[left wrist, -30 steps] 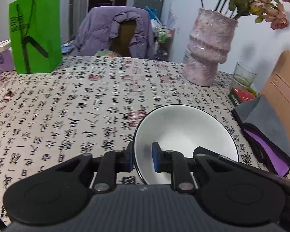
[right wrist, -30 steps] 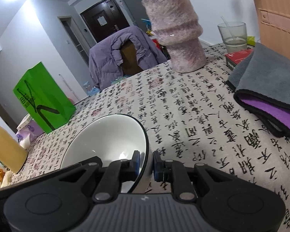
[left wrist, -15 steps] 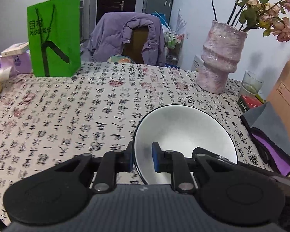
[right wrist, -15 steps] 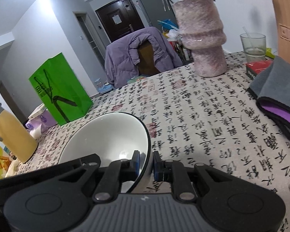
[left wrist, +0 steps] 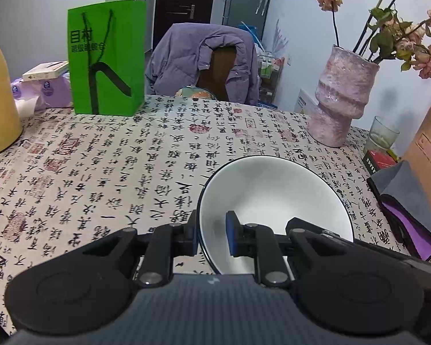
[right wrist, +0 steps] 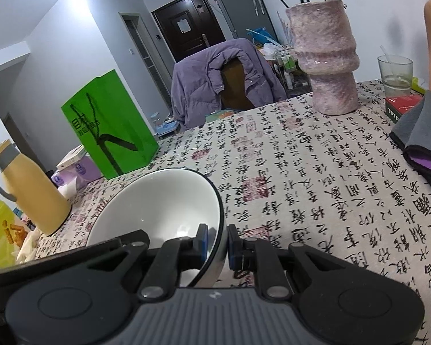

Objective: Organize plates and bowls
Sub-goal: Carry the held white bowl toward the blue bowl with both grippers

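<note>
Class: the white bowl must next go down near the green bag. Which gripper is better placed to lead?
Probably the left gripper: it clamps the bowl's rim on the green bag's side.

My right gripper point(right wrist: 217, 243) clamps the rim of a white bowl point(right wrist: 161, 201) above the calligraphy tablecloth point(right wrist: 316, 172). A green bag point(right wrist: 109, 126) and pink vase point(right wrist: 324, 57) stand beyond.

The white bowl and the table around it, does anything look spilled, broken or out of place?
Nothing stands out. The white bowl looks whole and empty, gripped at opposite rims by the left gripper and right gripper. The pink vase and drinking glass stand upright on the tablecloth.
</note>
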`<state>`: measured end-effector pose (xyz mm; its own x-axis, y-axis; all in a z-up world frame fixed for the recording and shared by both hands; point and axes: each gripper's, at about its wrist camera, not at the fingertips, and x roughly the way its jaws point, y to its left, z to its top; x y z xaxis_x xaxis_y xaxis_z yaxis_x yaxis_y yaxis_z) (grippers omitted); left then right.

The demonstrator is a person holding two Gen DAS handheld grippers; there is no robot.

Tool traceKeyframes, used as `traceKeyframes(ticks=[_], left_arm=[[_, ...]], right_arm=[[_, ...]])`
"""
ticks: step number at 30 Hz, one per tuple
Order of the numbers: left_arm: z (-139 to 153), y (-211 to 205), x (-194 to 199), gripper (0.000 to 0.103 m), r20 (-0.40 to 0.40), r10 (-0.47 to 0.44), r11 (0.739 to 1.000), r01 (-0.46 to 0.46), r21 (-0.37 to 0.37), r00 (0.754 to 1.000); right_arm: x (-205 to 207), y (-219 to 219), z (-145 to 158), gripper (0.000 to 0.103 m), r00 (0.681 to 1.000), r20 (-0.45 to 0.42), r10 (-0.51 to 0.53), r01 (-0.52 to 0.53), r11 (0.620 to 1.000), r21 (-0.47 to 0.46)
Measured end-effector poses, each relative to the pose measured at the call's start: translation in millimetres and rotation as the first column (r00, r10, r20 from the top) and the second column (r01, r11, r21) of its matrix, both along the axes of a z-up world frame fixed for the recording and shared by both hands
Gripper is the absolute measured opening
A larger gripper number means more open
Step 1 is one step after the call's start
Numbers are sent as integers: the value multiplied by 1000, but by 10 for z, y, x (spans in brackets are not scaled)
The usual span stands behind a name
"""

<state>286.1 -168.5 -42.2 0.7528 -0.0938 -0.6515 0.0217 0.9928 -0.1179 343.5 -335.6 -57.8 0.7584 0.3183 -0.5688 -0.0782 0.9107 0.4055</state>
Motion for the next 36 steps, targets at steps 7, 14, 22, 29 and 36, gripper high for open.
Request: traceKeyframes(ticks=[7,14,22,29,36], left_arm=[[61,149,-122,18,8,13,1000,-13,-10,1000],[91,268,-241,18,13,19,1000,-19,-9,1000],[146,427,-415,18,24,30,999,-29,-14,999],[184,556,-541,18,31,38,999,-38,-17,999],[209,694,-672,18,35,49,999,-48,-21,998]], right_arm=[[-112,155,72,14,1000,8,10,-10,1000,-5],[-230,271,114,14,1000,12,16,-16,1000,-2],[-378,415,173,14,999,21,24,-24,1000,-3],[-506,540,214,14,999,28,31,-31,1000,-2],[-634,683,246,14,999,33,39,-39,999,-3]])
